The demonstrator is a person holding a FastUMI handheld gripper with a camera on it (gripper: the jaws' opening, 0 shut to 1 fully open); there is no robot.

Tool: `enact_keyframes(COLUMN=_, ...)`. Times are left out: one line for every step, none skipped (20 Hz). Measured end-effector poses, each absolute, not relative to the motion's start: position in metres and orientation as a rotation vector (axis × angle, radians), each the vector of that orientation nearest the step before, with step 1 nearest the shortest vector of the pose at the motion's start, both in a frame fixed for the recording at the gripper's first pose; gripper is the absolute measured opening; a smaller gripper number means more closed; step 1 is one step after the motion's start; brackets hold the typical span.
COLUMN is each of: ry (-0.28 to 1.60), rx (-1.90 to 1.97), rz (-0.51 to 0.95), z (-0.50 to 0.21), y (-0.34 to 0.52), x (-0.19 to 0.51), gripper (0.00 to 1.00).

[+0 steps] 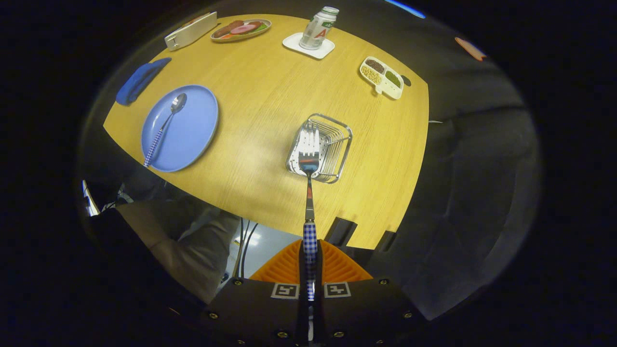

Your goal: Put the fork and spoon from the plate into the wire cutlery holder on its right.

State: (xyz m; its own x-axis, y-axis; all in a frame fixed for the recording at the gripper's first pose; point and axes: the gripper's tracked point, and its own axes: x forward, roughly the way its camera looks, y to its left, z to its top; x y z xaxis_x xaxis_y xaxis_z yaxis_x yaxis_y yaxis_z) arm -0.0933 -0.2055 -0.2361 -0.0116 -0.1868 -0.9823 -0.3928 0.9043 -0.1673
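The gripper (pixel 309 267), low in the centre of the frame, has its two fingers closed tight on the checked handle of the fork (pixel 309 193), so the fork stands out straight ahead of them. Its metal head with the tines shows in front of the wire cutlery holder (pixel 337 144), at the holder's left part; whether the tines are already inside or only above it, I cannot tell. The fork looks thin, stiff and light, with a polished steel neck that is probably slippery, so the patterned handle is the better place to hold, and the grip is there now. Because the hold is at the far end of the handle, I judge that the head could swing a little if the pressure is weak. The holder is a small rectangular basket of shiny wire with rounded corners; it seems light and may slide on the smooth wooden table (pixel 270 96) if the fork pushes its rim. The spoon (pixel 164 127) lies on the round, flat blue plate (pixel 193 140) in the left part of the frame, bowl away from the gripper, with the same checked handle reaching to the plate's near rim. It will probably handle like the fork, and its handle end near the rim is the easy place to take it.
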Motion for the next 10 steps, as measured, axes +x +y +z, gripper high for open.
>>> enact_keyframes(ry=1.611, rx=-0.499, rz=0.181, z=-0.238, y=-0.213, x=-0.092, gripper=0.04)
enact_keyframes(ry=1.634, rx=-0.526, rz=0.19, z=-0.239, y=-0.217, x=-0.09, gripper=0.04)
enact_keyframes(ry=1.653, rx=-0.548, rz=0.198, z=-0.241, y=-0.219, x=-0.088, gripper=0.04)
enact_keyframes(ry=1.672, rx=-0.568, rz=0.205, z=-0.244, y=-0.222, x=-0.084, gripper=0.04)
enact_keyframes(ry=1.689, rx=-0.592, rz=0.209, z=-0.246, y=-0.225, x=-0.079, gripper=0.04)
enact_keyframes(ry=1.707, rx=-0.614, rz=0.218, z=-0.25, y=-0.227, x=-0.075, gripper=0.04)
enact_keyframes(ry=1.725, rx=-0.629, rz=0.227, z=-0.252, y=-0.227, x=-0.071, gripper=0.04)
enact_keyframes(ry=1.739, rx=-0.642, rz=0.242, z=-0.256, y=-0.226, x=-0.067, gripper=0.04)
enact_keyframes(ry=1.753, rx=-0.66, rz=0.252, z=-0.259, y=-0.226, x=-0.062, gripper=0.04)
enact_keyframes(ry=1.769, rx=-0.672, rz=0.265, z=-0.262, y=-0.225, x=-0.06, gripper=0.04)
